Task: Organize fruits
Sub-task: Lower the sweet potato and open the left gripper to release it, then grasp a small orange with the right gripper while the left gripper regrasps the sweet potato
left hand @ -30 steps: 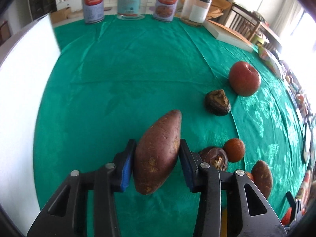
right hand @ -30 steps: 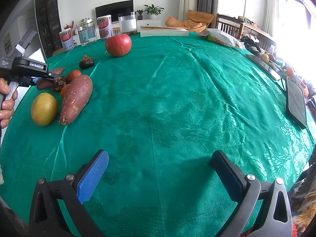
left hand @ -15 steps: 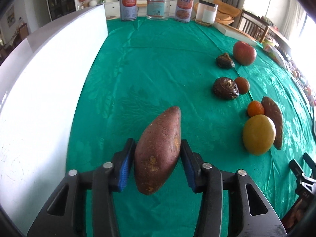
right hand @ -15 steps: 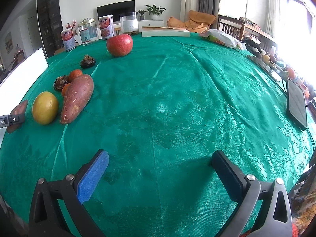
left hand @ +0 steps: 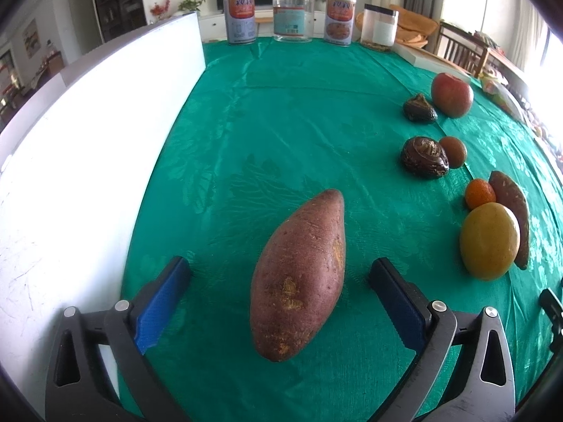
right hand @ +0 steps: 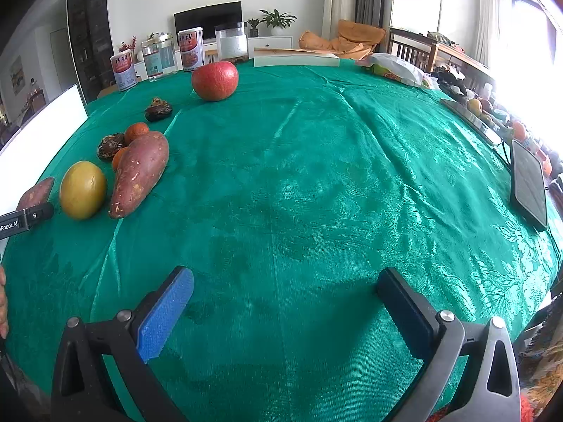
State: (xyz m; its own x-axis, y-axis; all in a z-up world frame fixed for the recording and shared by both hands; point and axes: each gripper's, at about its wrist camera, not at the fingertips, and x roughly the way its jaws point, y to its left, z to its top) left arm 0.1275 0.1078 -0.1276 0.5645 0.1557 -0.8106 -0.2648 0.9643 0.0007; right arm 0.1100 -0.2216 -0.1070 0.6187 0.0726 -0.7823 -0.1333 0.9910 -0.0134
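Observation:
A reddish-brown sweet potato (left hand: pixel 302 274) lies on the green tablecloth (left hand: pixel 281 123) between the fingers of my left gripper (left hand: pixel 281 281), whose jaws are opening and stand well clear of it on both sides. To its right lie a yellow round fruit (left hand: pixel 489 241), a second sweet potato (left hand: pixel 512 204), a small orange (left hand: pixel 479 193), a dark brown lump (left hand: pixel 424 157), another orange (left hand: pixel 454 151), a second dark lump (left hand: pixel 418 109) and a red apple (left hand: pixel 452 94). My right gripper (right hand: pixel 285 299) hangs open over bare cloth, with that row of fruit (right hand: pixel 139 172) far off to its left.
A white board (left hand: pixel 70 176) runs along the table's left side. Two cans (left hand: pixel 240 23), a glass jar (left hand: pixel 292 19) and a clear canister (left hand: pixel 380 28) stand at the far edge. A dark tablet (right hand: pixel 529 184) and a plastic bag (right hand: pixel 394 68) lie on the right.
My left gripper carried the sweet potato leftward away from the other fruit toward the white board, then spread its jaws and let it go on the cloth. The right gripper kept still.

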